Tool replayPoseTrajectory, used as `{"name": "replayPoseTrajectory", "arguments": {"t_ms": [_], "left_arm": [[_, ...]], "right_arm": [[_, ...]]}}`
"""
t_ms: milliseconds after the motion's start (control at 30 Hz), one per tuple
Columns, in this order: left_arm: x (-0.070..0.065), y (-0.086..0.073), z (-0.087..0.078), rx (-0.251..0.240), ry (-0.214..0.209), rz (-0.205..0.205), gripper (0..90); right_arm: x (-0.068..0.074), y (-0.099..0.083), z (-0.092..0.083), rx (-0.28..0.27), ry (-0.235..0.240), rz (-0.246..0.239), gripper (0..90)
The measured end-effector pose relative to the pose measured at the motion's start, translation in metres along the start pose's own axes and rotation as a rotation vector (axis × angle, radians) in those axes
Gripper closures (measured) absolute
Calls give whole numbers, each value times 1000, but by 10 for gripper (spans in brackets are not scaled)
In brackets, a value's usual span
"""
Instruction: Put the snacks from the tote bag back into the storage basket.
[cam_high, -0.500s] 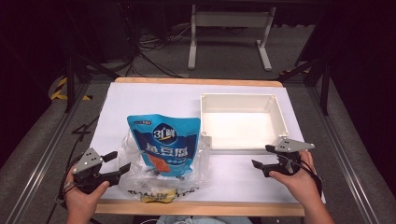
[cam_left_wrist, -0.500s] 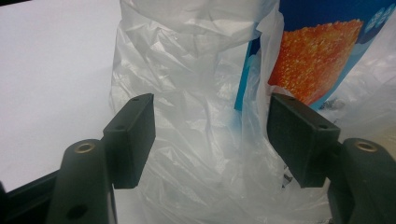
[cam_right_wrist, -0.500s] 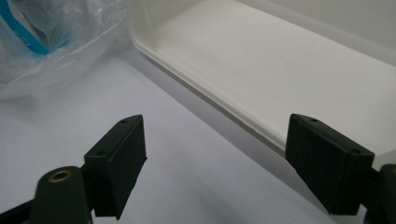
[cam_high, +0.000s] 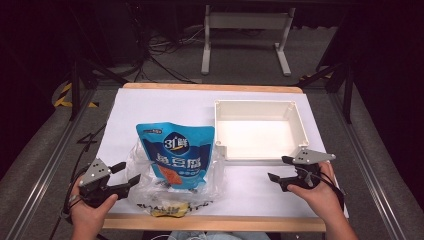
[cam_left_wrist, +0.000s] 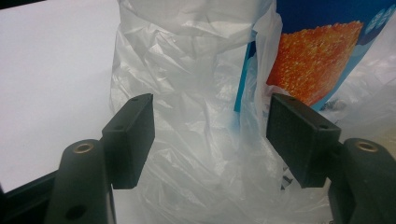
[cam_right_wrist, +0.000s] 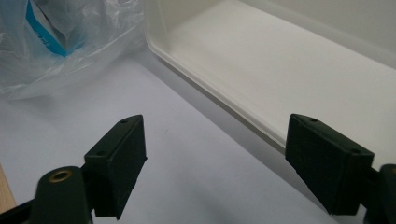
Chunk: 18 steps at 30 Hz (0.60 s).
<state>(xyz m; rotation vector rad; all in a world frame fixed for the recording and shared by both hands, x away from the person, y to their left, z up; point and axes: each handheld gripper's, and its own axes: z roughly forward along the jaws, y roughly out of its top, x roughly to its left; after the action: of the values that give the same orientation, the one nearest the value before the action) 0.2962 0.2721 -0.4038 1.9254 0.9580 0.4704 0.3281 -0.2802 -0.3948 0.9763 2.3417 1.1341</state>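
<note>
A blue snack pouch (cam_high: 176, 150) with an orange picture lies partly inside a clear plastic bag (cam_high: 150, 187) on the white table sheet (cam_high: 165, 107). My left gripper (cam_high: 126, 175) is open at the bag's left edge, and in the left gripper view the crinkled plastic bag (cam_left_wrist: 196, 93) and the blue pouch (cam_left_wrist: 317, 51) sit just beyond its spread jaws. A white rectangular bin (cam_high: 257, 131) stands at the right. My right gripper (cam_high: 278, 168) is open below the bin's front wall (cam_right_wrist: 224, 93), with nothing between its jaws.
Something yellow (cam_high: 169, 210) lies under the bag near the table's wooden front edge (cam_high: 215, 223). Metal rails run along both sides of the table. Cables and a stand's feet (cam_high: 245, 45) lie on the floor beyond the far edge.
Both hands stay about where they were. The left gripper sits slightly closer to the plastic bag. The pouch and the bin have not moved.
</note>
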Motion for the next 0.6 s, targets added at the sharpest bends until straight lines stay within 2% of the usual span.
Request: {"name": "replayPoseTrajectory", "arguments": {"t_ms": [200, 367, 600], "left_arm": [[0, -1, 1, 3, 4, -13, 336], [-1, 0, 1, 4, 0, -6, 331], [-3, 0, 2, 6, -4, 2, 324]], "right_arm": [[1, 4, 1, 0, 4, -14, 214], [4, 11, -1, -20, 23, -17, 216], [13, 26, -3, -43, 45, -56, 216]]}}
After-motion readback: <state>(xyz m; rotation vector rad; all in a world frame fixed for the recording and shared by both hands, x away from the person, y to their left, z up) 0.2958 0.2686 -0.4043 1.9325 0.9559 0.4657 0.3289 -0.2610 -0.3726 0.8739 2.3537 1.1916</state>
